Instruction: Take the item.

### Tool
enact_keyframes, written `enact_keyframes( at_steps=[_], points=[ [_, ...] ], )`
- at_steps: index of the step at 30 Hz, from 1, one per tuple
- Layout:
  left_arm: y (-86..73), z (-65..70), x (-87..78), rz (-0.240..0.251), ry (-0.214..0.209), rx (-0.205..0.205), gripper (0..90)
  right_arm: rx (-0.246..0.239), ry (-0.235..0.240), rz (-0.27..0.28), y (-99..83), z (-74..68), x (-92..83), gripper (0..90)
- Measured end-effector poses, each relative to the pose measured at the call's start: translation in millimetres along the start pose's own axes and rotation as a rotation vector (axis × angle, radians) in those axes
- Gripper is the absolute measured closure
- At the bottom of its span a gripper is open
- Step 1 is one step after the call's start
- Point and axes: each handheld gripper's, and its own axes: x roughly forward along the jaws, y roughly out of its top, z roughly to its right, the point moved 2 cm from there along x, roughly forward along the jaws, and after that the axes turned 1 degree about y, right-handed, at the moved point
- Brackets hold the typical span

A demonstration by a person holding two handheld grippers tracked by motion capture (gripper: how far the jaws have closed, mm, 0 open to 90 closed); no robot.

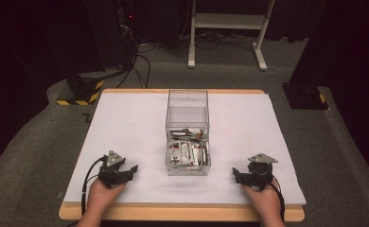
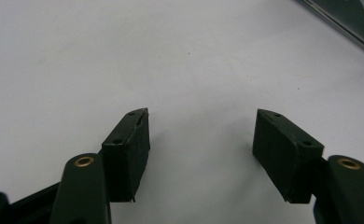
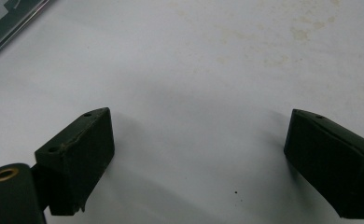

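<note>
Two grippers, left gripper and right gripper, resting spread wide and empty near table's front edge, flanking clear box of sachets mid-table. Probably light, rigid, slick-walled; best gripped by opposite walls.

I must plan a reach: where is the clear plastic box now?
High view: the clear plastic box stands mid-table, between left gripper and right gripper.
</note>
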Motion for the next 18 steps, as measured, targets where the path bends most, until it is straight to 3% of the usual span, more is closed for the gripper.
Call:
enact_keyframes(
  at_steps=[5, 18],
  points=[
    [1.0, 0.2, -1.0, 0.002, -0.013, 0.005, 39.2, 0.000, 0.000, 0.000, 0.0, -0.1, 0.0, 8.2],
    [14.9, 14.1, -12.1, 0.067, -0.036, 0.025, 41.4, 0.000, -0.001, 0.001, 0.0, -0.2, 0.0, 8.2]
  ],
)
